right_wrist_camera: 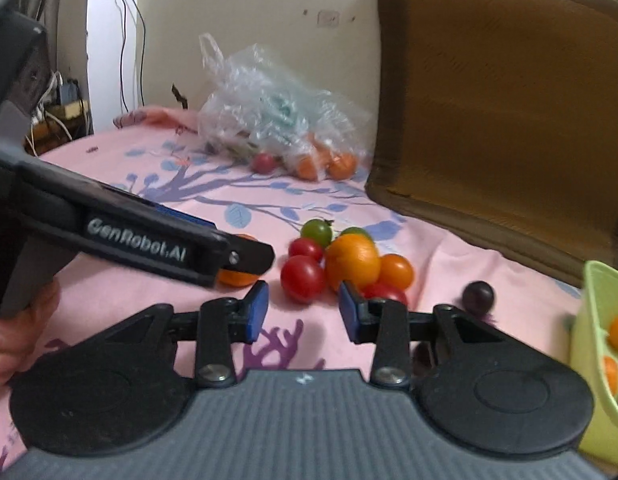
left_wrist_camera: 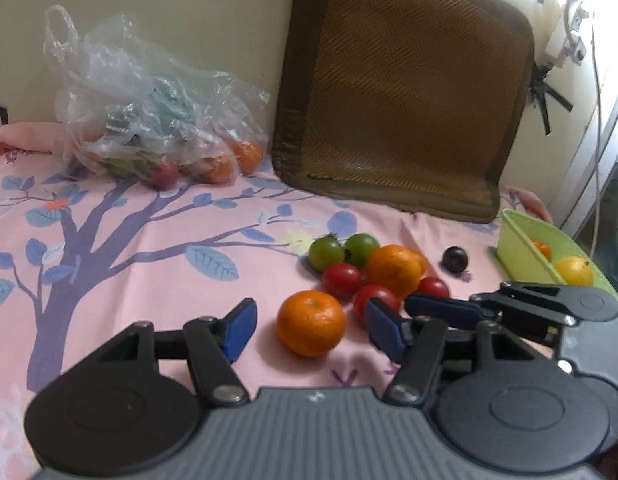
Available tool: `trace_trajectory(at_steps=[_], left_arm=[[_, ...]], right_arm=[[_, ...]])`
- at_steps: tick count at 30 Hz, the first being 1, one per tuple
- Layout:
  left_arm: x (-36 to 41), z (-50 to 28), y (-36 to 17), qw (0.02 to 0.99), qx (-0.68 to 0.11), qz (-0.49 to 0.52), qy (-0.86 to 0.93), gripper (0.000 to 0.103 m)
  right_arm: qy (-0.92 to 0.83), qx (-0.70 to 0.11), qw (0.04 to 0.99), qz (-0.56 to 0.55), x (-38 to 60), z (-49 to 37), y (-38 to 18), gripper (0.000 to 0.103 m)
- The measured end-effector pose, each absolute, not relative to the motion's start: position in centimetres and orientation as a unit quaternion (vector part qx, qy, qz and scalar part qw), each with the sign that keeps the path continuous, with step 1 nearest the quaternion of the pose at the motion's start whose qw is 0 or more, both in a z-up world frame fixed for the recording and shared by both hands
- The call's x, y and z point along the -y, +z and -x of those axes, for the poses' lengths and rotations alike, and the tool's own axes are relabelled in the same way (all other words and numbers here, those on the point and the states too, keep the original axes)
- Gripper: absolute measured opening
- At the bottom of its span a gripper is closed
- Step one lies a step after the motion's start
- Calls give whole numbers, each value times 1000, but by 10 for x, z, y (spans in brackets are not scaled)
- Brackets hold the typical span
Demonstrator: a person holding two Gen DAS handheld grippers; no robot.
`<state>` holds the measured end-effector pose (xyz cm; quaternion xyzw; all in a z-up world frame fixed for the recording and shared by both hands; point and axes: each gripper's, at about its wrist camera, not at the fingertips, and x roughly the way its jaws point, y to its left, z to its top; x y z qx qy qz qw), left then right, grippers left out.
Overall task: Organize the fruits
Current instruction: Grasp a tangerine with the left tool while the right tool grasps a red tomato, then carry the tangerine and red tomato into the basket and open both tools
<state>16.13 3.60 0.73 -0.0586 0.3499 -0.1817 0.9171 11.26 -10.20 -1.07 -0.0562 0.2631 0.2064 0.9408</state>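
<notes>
A mandarin orange (left_wrist_camera: 311, 322) lies on the pink bedsheet between the fingers of my left gripper (left_wrist_camera: 311, 343). The jaws stand open and the blue pads (left_wrist_camera: 241, 330) are clear of its sides. Just behind it is a pile: a bigger orange (left_wrist_camera: 395, 270), red tomatoes (left_wrist_camera: 341, 280) and green tomatoes (left_wrist_camera: 327, 252). My right gripper (right_wrist_camera: 304, 312) is open and empty over the sheet, in front of the red tomato (right_wrist_camera: 303, 278). A dark plum (right_wrist_camera: 477, 296) lies alone to its right. A green basket (right_wrist_camera: 597, 340) at the far right holds orange and yellow fruit.
A clear plastic bag (left_wrist_camera: 149, 120) with more fruit sits at the back left against the wall. A brown cushion (left_wrist_camera: 401, 92) leans on the wall behind the pile. The left gripper's finger (right_wrist_camera: 245, 256) crosses the right wrist view, held by a hand (right_wrist_camera: 13, 340).
</notes>
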Motion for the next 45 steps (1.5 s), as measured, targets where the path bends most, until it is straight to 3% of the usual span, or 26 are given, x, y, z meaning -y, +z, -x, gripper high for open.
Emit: trace_trajectory(at_steps=[2,5,7,8,19,24,34,45], left_arm=[[-38,-163,4,916,-353,60,-178,59],[-38,-164,3,920,-347,62,-173,55],[-38,-164,1,918,-344,69,-187,39],[-38,-163,1,916,-344,73,-193,38],[-53,-141,4,911,-350,133,-173,37],[-34,-123,16,909,-343,122,-203,37],[108,-134,52,872,-326,64,-360,37],[222,-185,35,865,-364,21,-343,39]], right_arm=[[203,-274,939,55,100,-119,-14,27],[199,-270,941,50,96,-123,-13,27],[196,-270,941,54,93,-124,-14,28],[196,-271,941,54,93,-126,-14,28],[191,-262,941,93,82,-128,-15,27],[192,-231,952,58,102,-94,-7,27],[54,-157,986,19,222,-3,1,27],[-82,-152,984,-32,324,-12,-13,28]])
